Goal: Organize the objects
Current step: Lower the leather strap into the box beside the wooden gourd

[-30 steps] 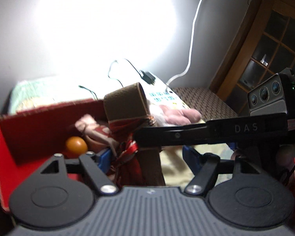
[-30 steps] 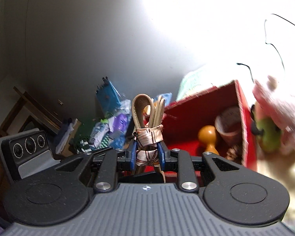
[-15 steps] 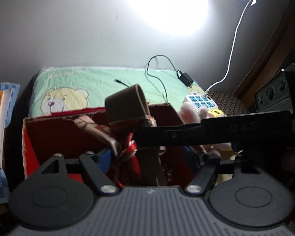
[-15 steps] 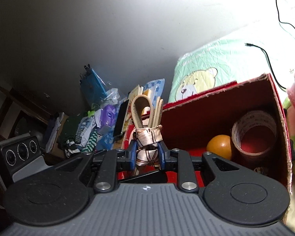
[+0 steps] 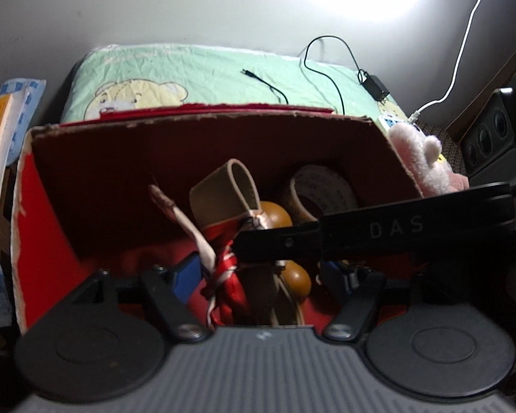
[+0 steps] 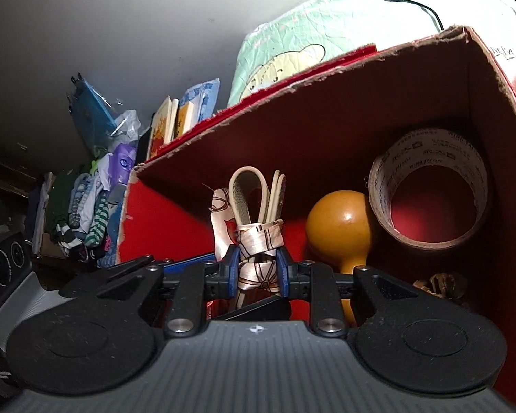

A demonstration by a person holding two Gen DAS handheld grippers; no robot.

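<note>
Right wrist view: I am now lowering the scarf-tied tan strap bundle [image 6: 256, 237], clenched in my right gripper [image 6: 257, 268] jaws, into the red cardboard box [image 6: 326, 103]; a second ago it hung outside. Left gripper [image 5: 258, 275] jaws are spread around it, released, so placement is nearly finished.

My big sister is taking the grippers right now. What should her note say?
Right gripper: shut on the strap bundle, a folded tan strap tied with a ribbon, held over the red box.
Left gripper: open, its blue pads apart either side of the same bundle; it grips nothing.
Already in the box: tape roll, orange gourd, something small and brown.
Left: set the bundle down inside and let go. The pink plush sits outside.
</note>
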